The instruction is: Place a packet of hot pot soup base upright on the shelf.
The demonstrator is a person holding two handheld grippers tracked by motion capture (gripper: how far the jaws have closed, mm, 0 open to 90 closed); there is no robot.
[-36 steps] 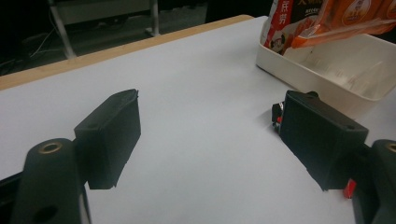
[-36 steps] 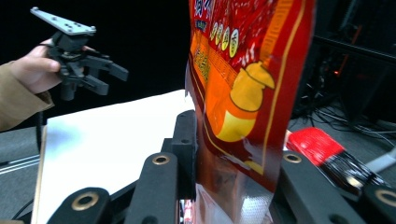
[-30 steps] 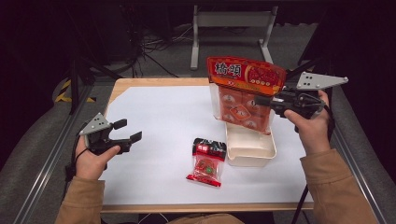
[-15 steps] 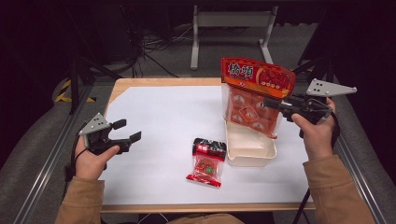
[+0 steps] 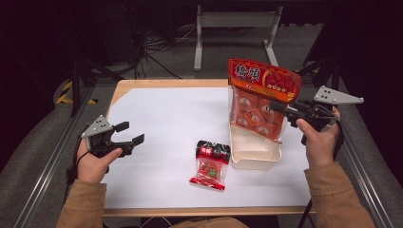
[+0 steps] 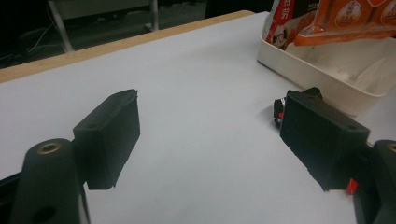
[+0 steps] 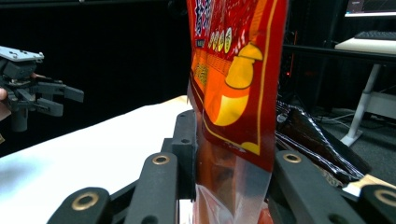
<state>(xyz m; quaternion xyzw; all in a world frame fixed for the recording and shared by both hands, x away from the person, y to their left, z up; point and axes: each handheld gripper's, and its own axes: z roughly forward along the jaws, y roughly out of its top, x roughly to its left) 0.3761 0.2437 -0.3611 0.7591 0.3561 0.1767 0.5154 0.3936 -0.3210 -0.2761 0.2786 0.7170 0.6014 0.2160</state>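
So the right gripper (image 5: 277,108) has its fingers clamped on a big red snack bag (image 5: 263,97), held upright over the cream tray (image 5: 252,152) at the bench's right. Its header has large white Chinese characters I can't quite read. Left gripper (image 5: 130,134) sits spread wide, empty, near-left.

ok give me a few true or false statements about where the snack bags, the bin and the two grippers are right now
1. The right gripper is shut on the big red snack bag. True.
2. The big red snack bag lies flat on the white table. False: it is held upright, its lower end over the cream bin.
3. The left gripper is open and holds nothing. True.
4. The small red packet is inside the cream bin. False: it lies on the table beside the bin, on its left in the high view.
5. The left gripper is touching the small red packet. False: it is apart from it, near the table's left edge.
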